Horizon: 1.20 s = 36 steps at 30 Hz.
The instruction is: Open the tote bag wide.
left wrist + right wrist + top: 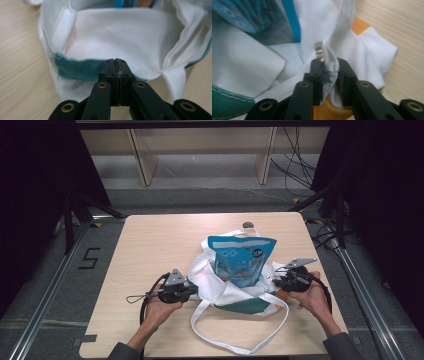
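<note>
Left gripper sits at the white tote bag's left edge, its jaws pressed together on the teal-trimmed rim, as the left gripper view shows. Between the hands, the bag lies crumpled near the middle of the wooden table, a blue snack pouch standing upright in its mouth and its long strap looping toward the person. Right gripper is clamped on a bunched fold of white cloth at the bag's right edge, beside a small metal piece.
</note>
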Available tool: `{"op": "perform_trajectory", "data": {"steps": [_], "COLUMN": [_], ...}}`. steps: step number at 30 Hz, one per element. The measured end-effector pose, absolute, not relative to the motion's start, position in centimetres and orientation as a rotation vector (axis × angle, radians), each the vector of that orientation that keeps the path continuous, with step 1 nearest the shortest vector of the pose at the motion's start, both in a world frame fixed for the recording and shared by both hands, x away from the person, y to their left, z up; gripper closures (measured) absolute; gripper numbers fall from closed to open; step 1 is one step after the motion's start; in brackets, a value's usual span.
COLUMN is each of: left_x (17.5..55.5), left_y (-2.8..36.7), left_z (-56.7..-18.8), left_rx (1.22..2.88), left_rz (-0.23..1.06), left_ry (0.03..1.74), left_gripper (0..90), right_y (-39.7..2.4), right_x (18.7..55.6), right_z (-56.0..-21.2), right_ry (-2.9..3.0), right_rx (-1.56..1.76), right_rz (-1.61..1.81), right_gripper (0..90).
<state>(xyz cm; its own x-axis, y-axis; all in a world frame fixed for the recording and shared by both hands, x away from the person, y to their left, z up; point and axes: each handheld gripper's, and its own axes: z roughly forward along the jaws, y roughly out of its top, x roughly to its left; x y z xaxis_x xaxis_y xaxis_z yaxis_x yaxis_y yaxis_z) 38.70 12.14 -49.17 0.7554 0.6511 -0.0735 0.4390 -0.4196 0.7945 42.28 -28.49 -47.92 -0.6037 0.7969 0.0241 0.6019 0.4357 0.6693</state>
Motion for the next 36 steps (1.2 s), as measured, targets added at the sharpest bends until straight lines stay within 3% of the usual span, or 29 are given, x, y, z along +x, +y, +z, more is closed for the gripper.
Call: {"op": "perform_trajectory", "data": {"steps": [3,13,16,19,25,36], "left_x": [38.8,39.6,39.6,39.2,38.0,36.6], "left_y": [11.4,11.0,11.3,11.5,12.0,13.4], "left_z": [-50.8,-51.2,-51.0,-50.6,-49.6,-48.5], "left_rx": [2.132,2.153,2.177,2.159,2.092,2.057], "left_rz": [0.308,0.343,0.363,0.355,0.33,0.337], "left_ry": [0.853,0.851,0.828,0.821,0.844,0.882], "left_gripper": [89.1,89.1,87.1,84.2,71.2,45.0], "right_y": [-28.4,-28.1,-28.6,-28.7,-28.8,-29.7], "right_x": [43.7,45.7,45.5,44.9,43.6,42.0], "right_z": [-48.4,-48.4,-47.8,-46.9,-45.3,-44.0], "right_ry": [2.374,2.361,2.363,2.325,2.271,2.241], "right_rx": [1.201,1.201,1.215,1.29,1.22,1.228], "right_rz": [0.938,0.936,0.952,1.017,1.058,1.103], "right_gripper": [78.8,77.5,72.0,55.0,45.4,41.8]}}
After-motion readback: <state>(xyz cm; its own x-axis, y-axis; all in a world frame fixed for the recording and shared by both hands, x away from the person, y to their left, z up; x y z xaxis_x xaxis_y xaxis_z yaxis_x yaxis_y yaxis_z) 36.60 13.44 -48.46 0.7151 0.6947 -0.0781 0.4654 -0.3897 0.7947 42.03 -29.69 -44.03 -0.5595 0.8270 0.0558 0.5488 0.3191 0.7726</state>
